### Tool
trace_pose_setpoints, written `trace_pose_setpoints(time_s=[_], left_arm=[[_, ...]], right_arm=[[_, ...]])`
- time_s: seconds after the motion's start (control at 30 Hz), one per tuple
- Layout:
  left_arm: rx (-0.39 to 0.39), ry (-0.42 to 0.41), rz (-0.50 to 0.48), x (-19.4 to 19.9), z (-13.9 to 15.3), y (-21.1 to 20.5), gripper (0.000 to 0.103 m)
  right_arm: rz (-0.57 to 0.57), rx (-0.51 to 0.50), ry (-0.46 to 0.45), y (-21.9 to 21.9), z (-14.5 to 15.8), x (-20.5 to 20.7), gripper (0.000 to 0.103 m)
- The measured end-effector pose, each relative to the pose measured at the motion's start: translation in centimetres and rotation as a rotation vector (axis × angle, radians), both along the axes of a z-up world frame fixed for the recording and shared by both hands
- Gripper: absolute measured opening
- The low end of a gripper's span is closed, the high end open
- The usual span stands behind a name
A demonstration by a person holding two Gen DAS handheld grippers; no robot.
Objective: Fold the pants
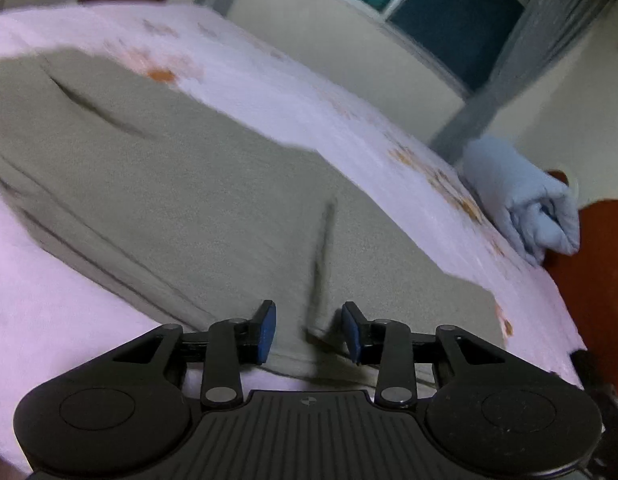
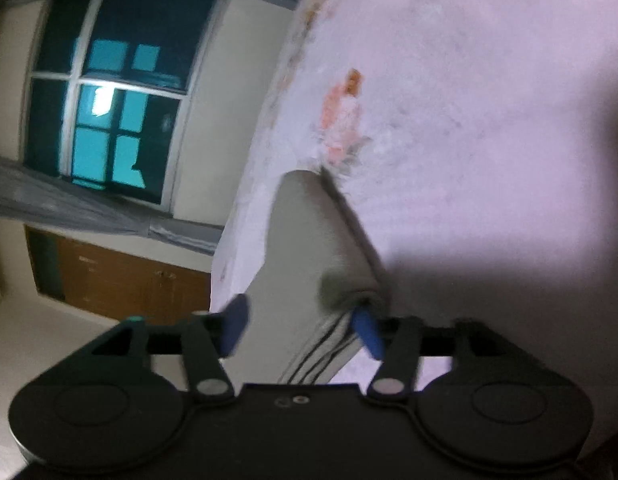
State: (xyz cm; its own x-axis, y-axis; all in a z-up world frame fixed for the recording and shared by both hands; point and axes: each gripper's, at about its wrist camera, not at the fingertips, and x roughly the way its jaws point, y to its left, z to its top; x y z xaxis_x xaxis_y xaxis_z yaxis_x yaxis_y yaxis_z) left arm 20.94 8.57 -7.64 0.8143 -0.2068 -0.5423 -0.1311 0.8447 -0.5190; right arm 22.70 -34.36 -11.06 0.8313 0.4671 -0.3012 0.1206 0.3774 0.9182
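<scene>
Your left claw (image 1: 309, 330) stood open over the grey pants (image 1: 181, 184) spread on the bed (image 1: 369, 128); your right claw (image 2: 303, 326) gaped around their folded edge, gripping nothing.

left wrist view: taken low and close over the pants (image 1: 181, 184), aimed across the bed (image 1: 293, 92) toward the window (image 1: 449, 12) | right wrist view: rolled sideways, apparently, set close at the pants (image 2: 305, 240) edge, blurred | shared: pants, bed (image 2: 469, 120), window (image 2: 109, 92), blue bundle (image 1: 525, 200)
</scene>
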Motion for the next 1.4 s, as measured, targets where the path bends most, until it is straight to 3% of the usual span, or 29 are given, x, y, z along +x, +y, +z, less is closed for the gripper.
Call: trace_pose_setpoints(time_s=[0.13, 0.33, 0.47, 0.6, 0.67, 0.77, 0.87, 0.97, 1.03, 1.2, 1.27, 1.3, 1.33, 1.37, 1.4], left_arm=[[-0.05, -0.006, -0.005, -0.3, 0.1, 1.0, 0.037], [-0.075, 0.051, -0.084, 1.6, -0.9, -1.9, 0.037], [-0.119, 0.058, -0.084, 2.0, -1.6, -2.7, 0.037], [-0.289, 0.065, -0.008, 2.0, -3.1, -1.5, 0.037], [-0.319, 0.066, 0.006, 1.9, -3.5, -1.1, 0.018], [-0.368, -0.015, 0.002, 0.9, -2.7, -0.8, 0.015], [-0.358, -0.044, -0.013, 0.3, -1.9, -0.8, 0.015], [-0.283, 0.048, -0.016, 1.0, -3.2, -0.7, 0.015], [-0.282, 0.061, -0.025, 1.1, -4.7, -0.6, 0.016], [-0.265, 0.048, -0.036, 0.9, -4.7, -0.8, 0.017], [-0.269, 0.049, -0.038, 0.9, -4.7, -0.8, 0.019], [-0.278, 0.047, -0.042, 0.9, -4.7, -0.7, 0.02], [-0.282, 0.047, -0.045, 1.0, -4.6, -0.7, 0.023], [-0.287, 0.054, -0.049, 1.1, -4.3, -0.4, 0.027], [-0.295, 0.063, -0.054, 1.1, -3.8, -0.2, 0.03]], right_arm=[[0.015, -0.023, -0.024, 0.4, 0.3, 0.1, 0.067], [0.024, 0.006, -0.04, 0.4, 0.6, -0.7, 0.073], [0.008, 0.031, -0.089, -0.2, 1.2, -2.0, 0.078], [-0.012, 0.036, -0.096, -0.5, 1.4, -1.9, 0.08], [-0.002, 0.04, -0.093, -0.3, 1.2, -1.8, 0.08], [0.029, 0.05, -0.097, 0.2, 1.2, -1.5, 0.08], [0.044, 0.054, -0.098, 0.4, 1.0, -1.3, 0.081], [0.037, 0.062, -0.088, 0.4, 0.7, -1.2, 0.081], [0.052, 0.057, -0.097, 0.7, 1.0, -1.0, 0.081], [0.108, 0.062, -0.207, 2.3, 2.9, 0.5, 0.082], [0.067, 0.06, -0.12, 2.3, 2.0, 2.1, 0.083], [0.044, 0.053, -0.041, 2.0, 0.7, 3.0, 0.08], [0.031, 0.037, 0.026, 1.7, -0.3, 3.7, 0.052], [0.02, 0.025, 0.073, 1.2, -0.9, 4.0, 0.042], [0.034, 0.032, 0.062, 0.7, -0.7, 4.0, 0.046]])
